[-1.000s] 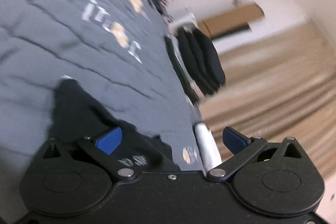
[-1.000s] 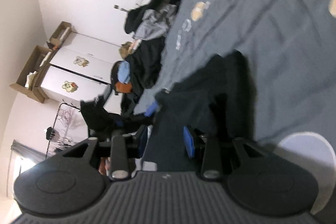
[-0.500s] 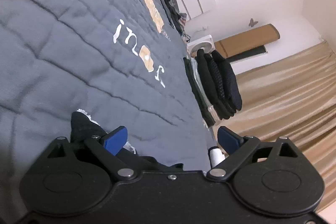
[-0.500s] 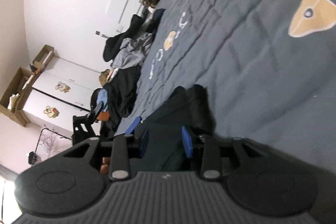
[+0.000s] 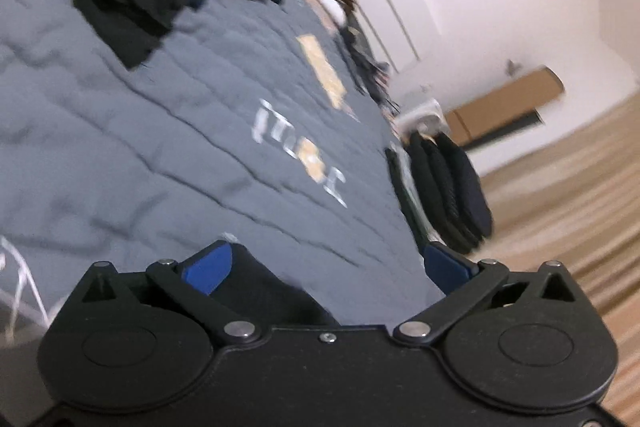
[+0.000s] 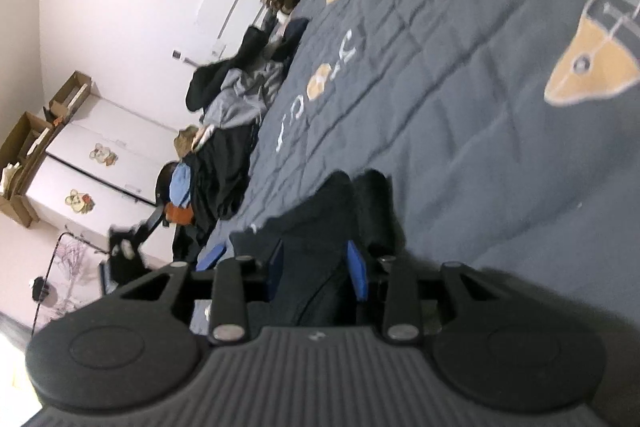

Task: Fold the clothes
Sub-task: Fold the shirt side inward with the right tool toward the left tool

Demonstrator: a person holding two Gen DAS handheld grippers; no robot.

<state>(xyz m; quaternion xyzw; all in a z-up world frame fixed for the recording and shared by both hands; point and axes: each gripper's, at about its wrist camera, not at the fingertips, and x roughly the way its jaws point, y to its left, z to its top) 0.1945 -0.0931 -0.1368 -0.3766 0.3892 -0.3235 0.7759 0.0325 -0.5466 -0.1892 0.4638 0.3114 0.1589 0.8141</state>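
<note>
We are clamping our right gripper (image 6: 316, 269) on the bunched black garment (image 6: 320, 223) over the grey quilt (image 6: 480, 107) while our left gripper's (image 5: 326, 263) jaws are opening wide, pressing nothing.

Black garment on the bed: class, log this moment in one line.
right tool: shut on black garment | left tool: jaws opening, pads clear of garment | surface: grey quilt
</note>
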